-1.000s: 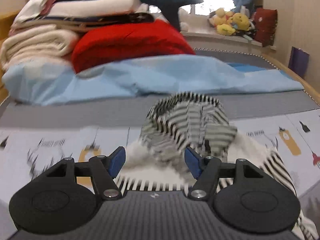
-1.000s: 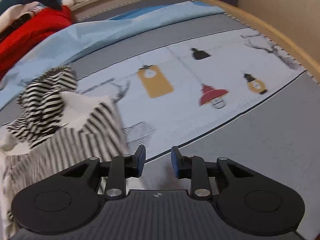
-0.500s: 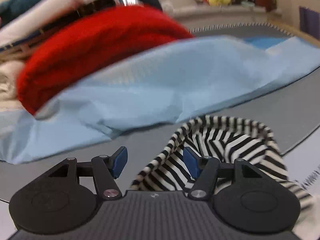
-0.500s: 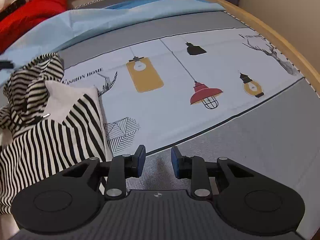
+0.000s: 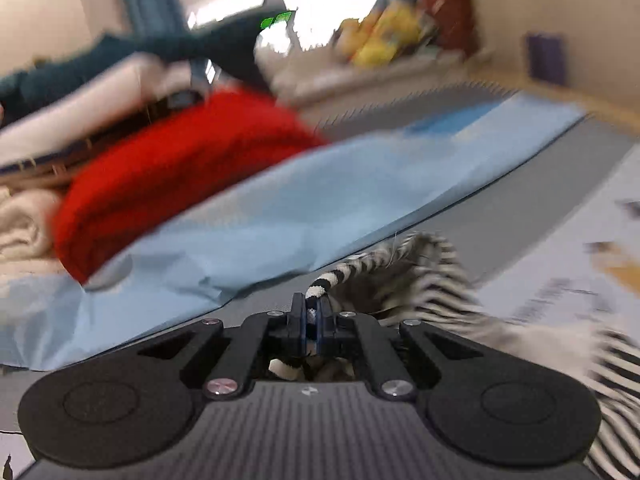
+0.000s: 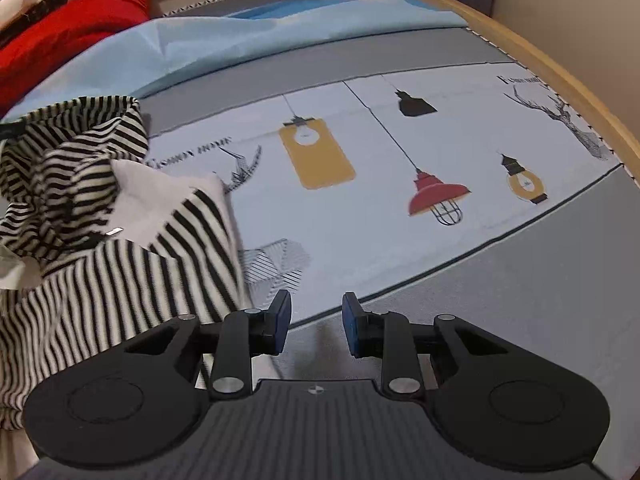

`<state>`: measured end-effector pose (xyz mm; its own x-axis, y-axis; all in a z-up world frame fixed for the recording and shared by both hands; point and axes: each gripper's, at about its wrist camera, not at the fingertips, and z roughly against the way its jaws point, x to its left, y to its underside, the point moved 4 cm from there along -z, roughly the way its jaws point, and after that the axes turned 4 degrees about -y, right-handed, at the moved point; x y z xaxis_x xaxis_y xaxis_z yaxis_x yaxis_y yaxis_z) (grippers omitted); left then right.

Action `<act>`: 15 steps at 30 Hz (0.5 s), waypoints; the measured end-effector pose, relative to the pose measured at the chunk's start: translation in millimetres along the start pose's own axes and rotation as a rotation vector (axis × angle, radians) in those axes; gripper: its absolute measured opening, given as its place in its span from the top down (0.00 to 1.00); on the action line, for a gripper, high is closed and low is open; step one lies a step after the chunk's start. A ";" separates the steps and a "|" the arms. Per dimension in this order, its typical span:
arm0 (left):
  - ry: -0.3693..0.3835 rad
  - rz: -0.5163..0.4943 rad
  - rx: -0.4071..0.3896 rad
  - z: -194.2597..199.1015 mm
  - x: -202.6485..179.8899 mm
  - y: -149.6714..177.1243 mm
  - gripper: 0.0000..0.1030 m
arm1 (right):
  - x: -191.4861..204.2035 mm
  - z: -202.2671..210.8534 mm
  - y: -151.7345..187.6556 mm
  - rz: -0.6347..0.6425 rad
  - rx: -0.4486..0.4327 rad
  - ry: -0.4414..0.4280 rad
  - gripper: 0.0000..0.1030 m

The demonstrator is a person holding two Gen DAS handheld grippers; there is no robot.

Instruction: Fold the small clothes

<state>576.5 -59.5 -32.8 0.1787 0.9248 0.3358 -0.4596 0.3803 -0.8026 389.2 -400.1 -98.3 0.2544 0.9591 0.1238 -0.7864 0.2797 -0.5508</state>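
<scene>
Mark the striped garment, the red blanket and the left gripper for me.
striped garment (image 6: 120,280), right wrist view, front panel.
red blanket (image 5: 180,168), left wrist view, its middle.
left gripper (image 5: 311,316), left wrist view, between fingertips pinching the striped hem.

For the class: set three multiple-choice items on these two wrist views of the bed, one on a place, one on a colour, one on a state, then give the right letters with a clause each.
1. Where does the striped garment lie relative to the right gripper?
A. To the left in its view
B. To the right in its view
C. Between its fingers

2. What colour is the lamp printed between the two yellow ones on the bedcover?
A. Green
B. Red
C. Purple

3. What is the left gripper doing?
A. Standing wide open over the bedcover
B. Gripping the red blanket
C. Shut on a striped edge

Answers:
1. A, the stripes fill the left of the right wrist view and nothing is between the fingers.
2. B, its shade is red.
3. C, a black-and-white striped edge sticks up from between the closed fingers.
</scene>
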 end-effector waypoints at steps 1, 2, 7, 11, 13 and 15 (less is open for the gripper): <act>0.029 0.006 -0.022 28.4 -4.2 9.5 0.96 | 2.7 2.4 -0.4 0.003 -0.005 -0.008 0.72; 0.057 0.001 -0.042 58.8 -10.8 22.2 0.96 | 4.3 4.1 -0.9 0.003 -0.009 -0.013 0.72; 0.169 -0.044 0.054 174.5 -41.4 110.6 0.95 | 11.0 11.7 -0.1 -0.012 -0.027 -0.029 0.72; 0.224 0.063 0.231 206.9 -34.0 141.8 0.90 | 16.9 10.8 6.5 -0.026 -0.019 -0.045 0.72; 0.194 0.215 0.233 212.7 -11.1 131.0 0.72 | 23.1 11.8 8.2 -0.017 -0.024 -0.051 0.72; 0.203 0.426 0.239 204.6 16.5 122.1 0.64 | 30.5 13.7 9.1 -0.013 -0.034 -0.065 0.72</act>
<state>345.3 0.0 -24.4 0.0865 0.9894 -0.1167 -0.7095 -0.0211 -0.7043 382.1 -367.7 -88.2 0.2263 0.9566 0.1837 -0.7633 0.2913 -0.5767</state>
